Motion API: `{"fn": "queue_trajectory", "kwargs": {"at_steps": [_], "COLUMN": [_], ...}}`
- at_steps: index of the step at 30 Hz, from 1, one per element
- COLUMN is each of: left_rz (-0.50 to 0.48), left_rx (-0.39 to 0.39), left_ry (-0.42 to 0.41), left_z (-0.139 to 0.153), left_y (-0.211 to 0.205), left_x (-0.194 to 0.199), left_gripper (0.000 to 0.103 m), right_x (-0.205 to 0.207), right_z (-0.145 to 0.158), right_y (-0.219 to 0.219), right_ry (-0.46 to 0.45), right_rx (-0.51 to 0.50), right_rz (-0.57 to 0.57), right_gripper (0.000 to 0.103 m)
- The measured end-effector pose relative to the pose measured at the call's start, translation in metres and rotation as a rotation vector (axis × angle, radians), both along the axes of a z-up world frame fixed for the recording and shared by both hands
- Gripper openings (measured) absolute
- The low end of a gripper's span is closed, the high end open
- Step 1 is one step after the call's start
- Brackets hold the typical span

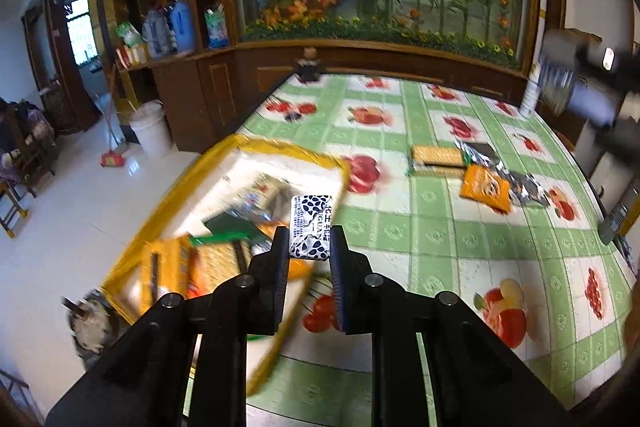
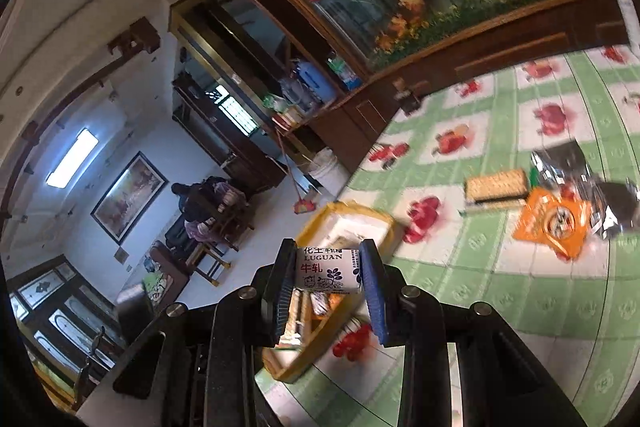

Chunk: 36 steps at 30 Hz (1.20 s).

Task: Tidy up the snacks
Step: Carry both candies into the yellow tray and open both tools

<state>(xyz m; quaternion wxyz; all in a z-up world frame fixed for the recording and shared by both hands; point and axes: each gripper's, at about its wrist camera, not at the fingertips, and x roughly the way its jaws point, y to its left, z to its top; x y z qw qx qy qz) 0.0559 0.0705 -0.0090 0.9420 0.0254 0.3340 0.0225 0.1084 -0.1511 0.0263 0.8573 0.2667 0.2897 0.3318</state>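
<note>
Snacks were split between two places when you hit this beat: several packets already lay in the yellow-rimmed tray (image 1: 320, 157) at the table's left edge, while a biscuit pack (image 1: 438, 157), an orange pouch (image 1: 486, 191) and some silver wrappers (image 1: 528, 187) sat loose on the fruit-print tablecloth (image 1: 460, 251), well apart from it. Your left gripper (image 1: 309, 247) was clamped on a small white candy with dark leaf print (image 1: 310, 227), held above the tray's near corner. Your right gripper (image 2: 329, 273) was pinching a second white candy (image 2: 329, 271) across its short ends, so the label faced the camera. Both hung over the tray, likely because that was where they belonged. Neither was released yet.
</note>
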Motion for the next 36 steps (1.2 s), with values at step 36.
{"fn": "queue_trajectory", "kwargs": {"at_steps": [36], "left_rz": [0.215], "left_rx": [0.014], "left_ry": [0.059], "left_z": [-0.034], "left_y": [0.080], "left_x": [0.024], "left_gripper": [0.017], "right_x": [0.033], "right_z": [-0.048], "right_y": [0.122], "right_ry": [0.084], "right_rx": [-0.182], "right_rz": [0.137], "right_gripper": [0.033]}}
